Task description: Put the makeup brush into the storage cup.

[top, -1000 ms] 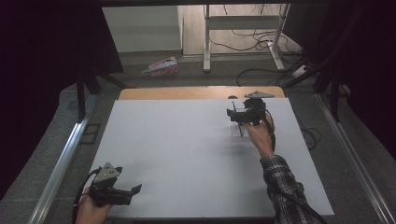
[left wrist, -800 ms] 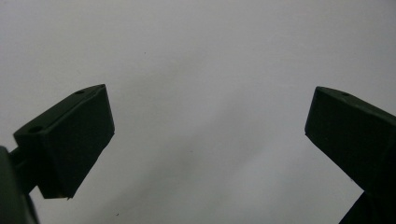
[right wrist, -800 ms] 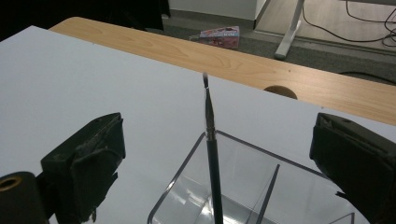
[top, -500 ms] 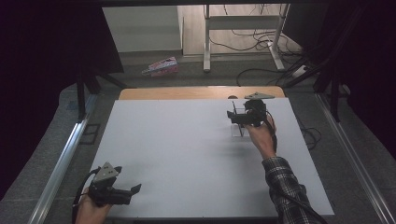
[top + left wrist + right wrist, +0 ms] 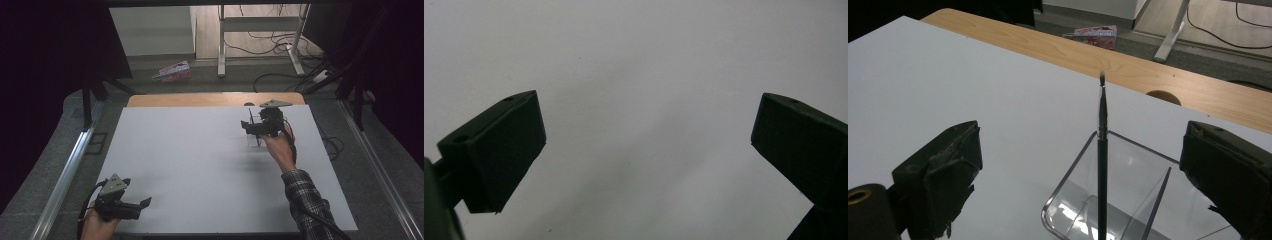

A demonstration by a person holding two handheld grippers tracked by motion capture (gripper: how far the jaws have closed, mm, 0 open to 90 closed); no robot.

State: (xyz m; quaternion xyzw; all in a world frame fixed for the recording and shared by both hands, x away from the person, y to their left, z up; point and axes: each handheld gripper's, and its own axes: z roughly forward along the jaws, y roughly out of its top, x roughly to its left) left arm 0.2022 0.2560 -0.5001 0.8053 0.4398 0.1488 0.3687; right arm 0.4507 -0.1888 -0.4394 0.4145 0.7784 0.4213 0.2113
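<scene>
At the table's (image 5: pixel 200 165) near-left corner, the left gripper (image 5: pixel 142 204) is held low with jaws spread and empty. Far right, the right gripper (image 5: pixel 248 126) is positioned, jaws apart, around a clear container (image 5: pixel 1118 200) holding an upright brush (image 5: pixel 1102 150).

Desk (image 5: pixel 200 165): clear holder (image 5: pixel 1113 200) at far right, a thin brush (image 5: pixel 1102 150) upright in it. Right tool (image 5: pixel 256 128) over the holder; left tool (image 5: pixel 137 207) at near left corner. Box (image 5: pixel 172 71) on the floor beyond the desk.
</scene>
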